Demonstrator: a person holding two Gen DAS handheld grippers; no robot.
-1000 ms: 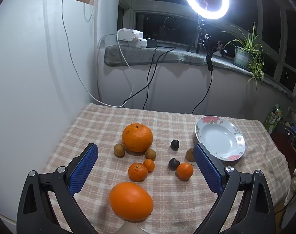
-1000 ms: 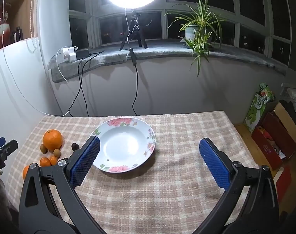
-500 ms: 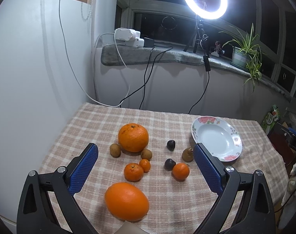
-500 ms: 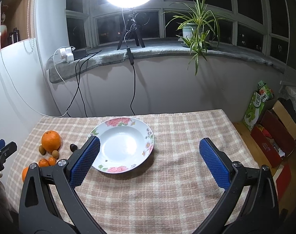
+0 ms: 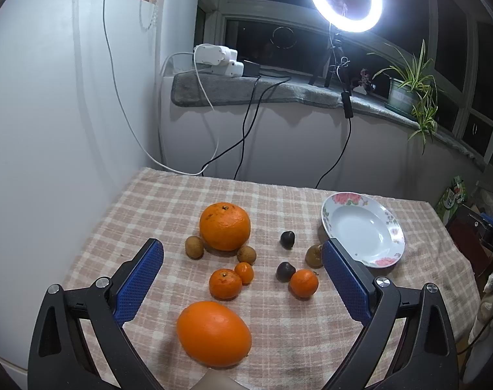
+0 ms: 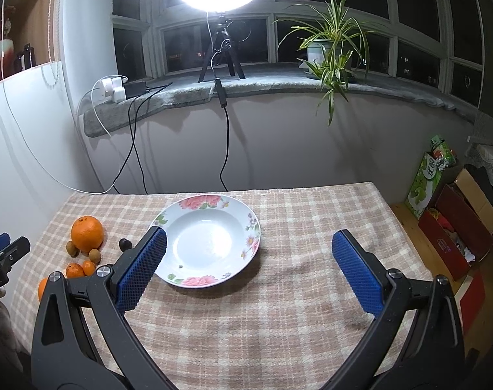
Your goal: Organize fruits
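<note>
Nothing is sorted yet. Your left hand-held gripper (image 5: 243, 274) hangs released over the fruit cluster, jaws wide apart, holding nothing. Your right hand-held gripper (image 6: 248, 265) is also spread wide and empty, hovering above the checked counter (image 6: 279, 325) with the plate (image 6: 243, 227) just ahead of its left finger.

The plate is bare inside except for a tiny speck; I can't tell what the speck is. All the fruit sits on the counter left of the plate:
- big mandarin (image 5: 224, 226) at the back, with two small brown fruits touching or just beside it (image 5: 194, 247) (image 5: 246, 255)
- two small tangerines touching each other (image 5: 225, 283) (image 5: 244, 272)
- large orange (image 5: 214, 333) nearest you
- lone tangerine (image 5: 304, 282) beside a dark chestnut-like fruit (image 5: 285, 271)
- a second dark one (image 5: 287, 239) further back
- a brown fruit (image 5: 313, 256) near the plate rim, partly hidden by the left gripper's finger

By my reading, the task is at the very start: zero pieces moved, about ten left. Presumably the plate is the target, though the task line doesn't say. The left gripper looks best placed for a first pick, since the small tangerines lie between its fingers.
</note>
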